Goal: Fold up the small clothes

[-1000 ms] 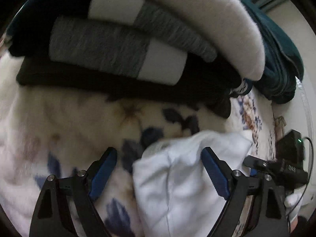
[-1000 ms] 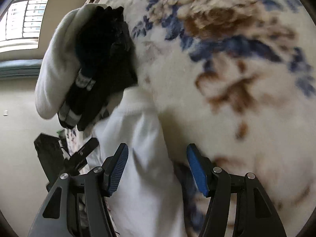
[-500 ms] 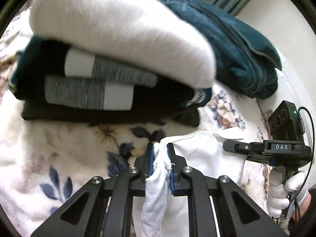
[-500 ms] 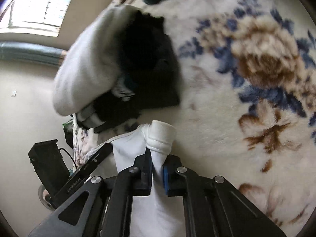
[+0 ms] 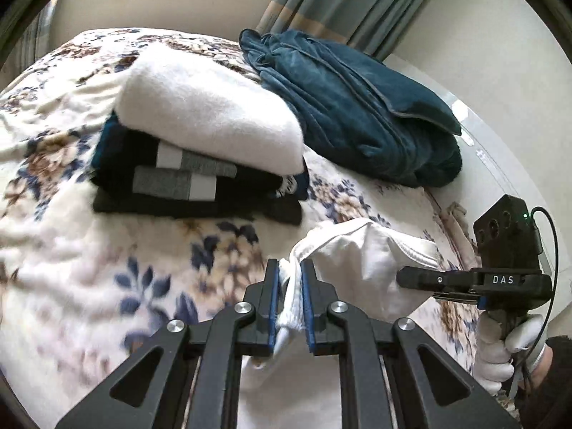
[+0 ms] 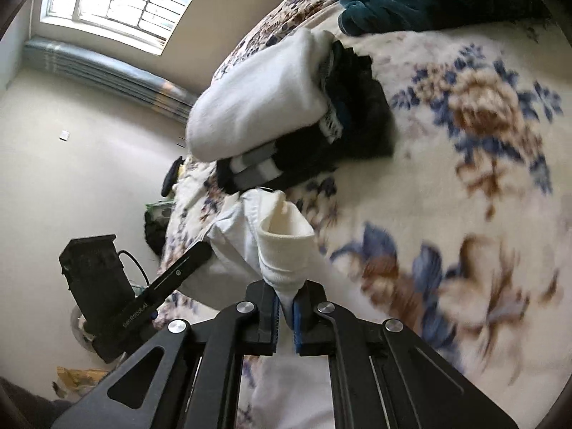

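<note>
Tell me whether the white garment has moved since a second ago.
Yes. The white garment, flat on the blanket earlier, now hangs lifted from both claws, higher against the folded stack.

White capitals "DAS" stand on the black body of the right gripper [image 5: 416, 279], read in the left wrist view, beside its finger; in the right wrist view small pale lettering runs along the black finger of the left gripper [image 6: 200, 250], near its base, and seems to read "GenRobot.AI", though it sits at a slant and is too small to be sure of; the folded clothes, the flowered blanket and the walls show no writing that can be read.
</note>
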`<state>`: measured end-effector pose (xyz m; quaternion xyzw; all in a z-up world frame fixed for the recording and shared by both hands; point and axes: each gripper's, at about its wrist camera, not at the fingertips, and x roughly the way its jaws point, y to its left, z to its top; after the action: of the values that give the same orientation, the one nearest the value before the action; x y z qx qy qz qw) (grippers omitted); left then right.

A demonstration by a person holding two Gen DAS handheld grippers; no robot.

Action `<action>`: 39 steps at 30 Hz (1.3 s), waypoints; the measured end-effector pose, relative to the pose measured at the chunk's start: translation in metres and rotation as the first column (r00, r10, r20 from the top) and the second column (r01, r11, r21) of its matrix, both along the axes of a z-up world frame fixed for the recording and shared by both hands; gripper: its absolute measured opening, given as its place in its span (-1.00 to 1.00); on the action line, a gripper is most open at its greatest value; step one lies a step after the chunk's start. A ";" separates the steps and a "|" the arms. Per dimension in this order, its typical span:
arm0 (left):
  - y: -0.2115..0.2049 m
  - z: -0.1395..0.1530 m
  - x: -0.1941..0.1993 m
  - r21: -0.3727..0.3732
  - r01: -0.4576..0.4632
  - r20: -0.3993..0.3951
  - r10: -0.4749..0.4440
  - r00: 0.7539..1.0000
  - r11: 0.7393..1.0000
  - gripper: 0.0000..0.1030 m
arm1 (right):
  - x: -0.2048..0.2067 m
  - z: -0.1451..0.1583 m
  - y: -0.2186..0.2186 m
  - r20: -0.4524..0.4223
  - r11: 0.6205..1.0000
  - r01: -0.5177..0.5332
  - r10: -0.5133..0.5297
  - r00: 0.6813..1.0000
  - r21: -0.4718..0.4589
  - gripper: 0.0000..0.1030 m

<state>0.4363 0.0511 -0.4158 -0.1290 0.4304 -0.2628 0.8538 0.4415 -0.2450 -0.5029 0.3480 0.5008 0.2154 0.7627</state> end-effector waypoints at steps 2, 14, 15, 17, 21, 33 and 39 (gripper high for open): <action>0.005 0.000 -0.018 -0.021 -0.010 -0.020 0.009 1.000 1.000 -0.82 | -0.024 0.000 0.001 -0.012 0.999 0.005 -0.005 1.000 0.032 -0.88; 0.054 -0.074 -0.142 0.076 -0.087 -0.454 0.112 0.884 0.993 -0.22 | -0.156 -0.065 0.004 -0.388 1.000 -0.024 0.023 0.922 0.003 0.09; 0.062 -0.075 -0.147 0.072 -0.109 -0.477 0.130 0.869 0.991 -0.22 | -0.162 -0.064 0.001 -0.398 1.000 -0.016 0.009 0.917 -0.013 0.10; 0.074 -0.073 -0.148 0.069 -0.156 -0.494 0.170 0.853 0.985 -0.21 | -0.169 -0.060 -0.006 -0.399 0.999 0.019 -0.036 0.916 -0.046 0.10; 0.064 -0.058 -0.117 0.075 -0.197 -0.439 0.210 0.874 0.977 -0.21 | -0.156 -0.047 0.002 -0.342 0.996 0.066 -0.083 0.936 -0.062 0.10; 0.009 -0.116 -0.130 0.292 -0.052 -0.464 0.189 0.866 0.955 -0.17 | -0.174 -0.097 0.092 -0.537 0.983 -0.092 -0.010 0.844 -0.162 0.08; 0.033 -0.087 -0.143 0.284 -0.108 -0.440 0.230 0.868 0.953 -0.17 | -0.192 -0.070 0.017 -0.476 0.967 0.249 -0.247 0.844 -0.059 0.08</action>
<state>0.2937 0.0839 -0.5030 -0.1176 0.6402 -0.0912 0.7536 0.2493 -0.2277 -0.5733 0.4542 0.6242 0.0236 0.6353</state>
